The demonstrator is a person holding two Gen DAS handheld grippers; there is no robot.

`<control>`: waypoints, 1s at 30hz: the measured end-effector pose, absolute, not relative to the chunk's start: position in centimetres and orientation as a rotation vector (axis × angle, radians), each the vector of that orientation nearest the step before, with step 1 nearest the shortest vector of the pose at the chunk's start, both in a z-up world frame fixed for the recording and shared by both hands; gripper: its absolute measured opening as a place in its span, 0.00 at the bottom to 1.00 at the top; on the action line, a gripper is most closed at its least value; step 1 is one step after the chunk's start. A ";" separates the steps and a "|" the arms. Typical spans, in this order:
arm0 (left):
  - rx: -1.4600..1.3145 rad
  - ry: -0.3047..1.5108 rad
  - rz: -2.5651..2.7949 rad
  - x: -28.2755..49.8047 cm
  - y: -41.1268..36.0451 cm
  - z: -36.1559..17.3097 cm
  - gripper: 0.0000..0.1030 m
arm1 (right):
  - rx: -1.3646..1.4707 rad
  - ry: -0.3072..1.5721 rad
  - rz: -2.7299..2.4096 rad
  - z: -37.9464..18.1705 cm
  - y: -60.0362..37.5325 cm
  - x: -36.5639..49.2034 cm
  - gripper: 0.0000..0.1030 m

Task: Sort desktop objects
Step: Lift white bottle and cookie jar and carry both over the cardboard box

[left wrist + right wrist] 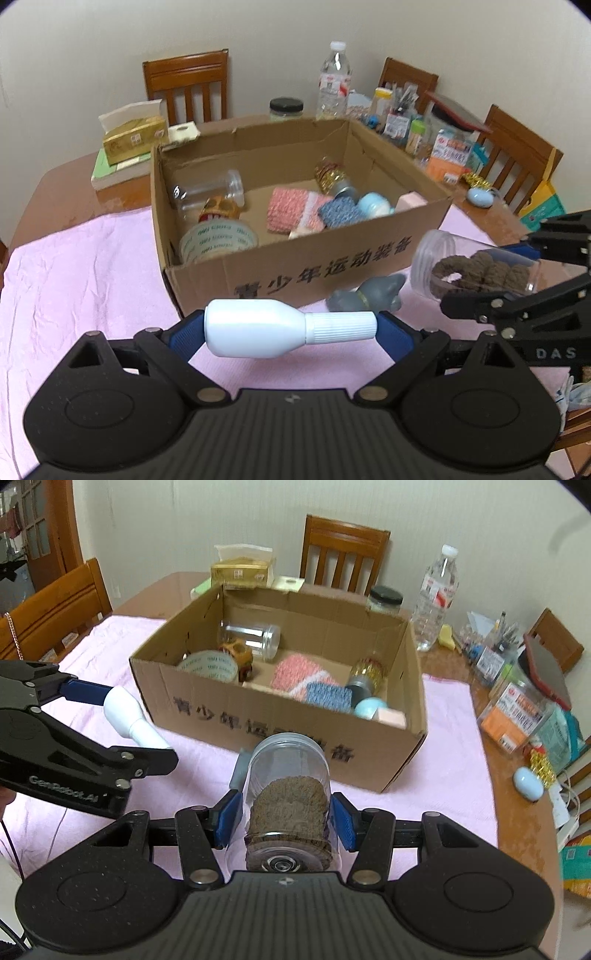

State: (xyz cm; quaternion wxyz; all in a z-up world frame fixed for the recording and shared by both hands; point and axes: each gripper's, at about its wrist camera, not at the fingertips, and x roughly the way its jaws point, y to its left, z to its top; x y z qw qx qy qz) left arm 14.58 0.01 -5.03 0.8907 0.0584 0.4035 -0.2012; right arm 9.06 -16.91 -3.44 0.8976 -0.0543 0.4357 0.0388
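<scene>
My left gripper (290, 332) is shut on a white plastic bottle (273, 328), clamped end to end between the blue pads and held crosswise above the pink cloth. My right gripper (288, 821) is shut on a clear jar with brown yarn (288, 801) inside, its open mouth pointing at the box. In the left wrist view that jar (476, 273) hangs at the right, and the bottle (129, 716) shows at the left of the right wrist view. Just ahead stands an open cardboard box (303, 266) holding a tape roll, an empty jar, knitted pads and other small things.
A grey cat figure (369, 295) lies on the pink cloth (85, 280) against the box front. Behind and right of the box are a water bottle (436, 598), a black-lidded jar, a tissue box (133, 136) and assorted clutter. Wooden chairs ring the table.
</scene>
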 end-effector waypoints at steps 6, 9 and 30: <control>0.122 0.807 -0.461 15.3 0.0 -2.6 0.93 | -0.144 0.836 0.088 -1.2 -17.4 9.7 0.57; 0.133 0.790 -0.471 15.9 -0.1 -1.6 0.93 | -0.157 0.804 0.089 -0.3 -17.8 10.3 0.57; 0.192 0.740 -0.490 21.9 -1.5 0.5 0.93 | -0.164 0.744 0.122 1.6 -20.6 16.9 0.57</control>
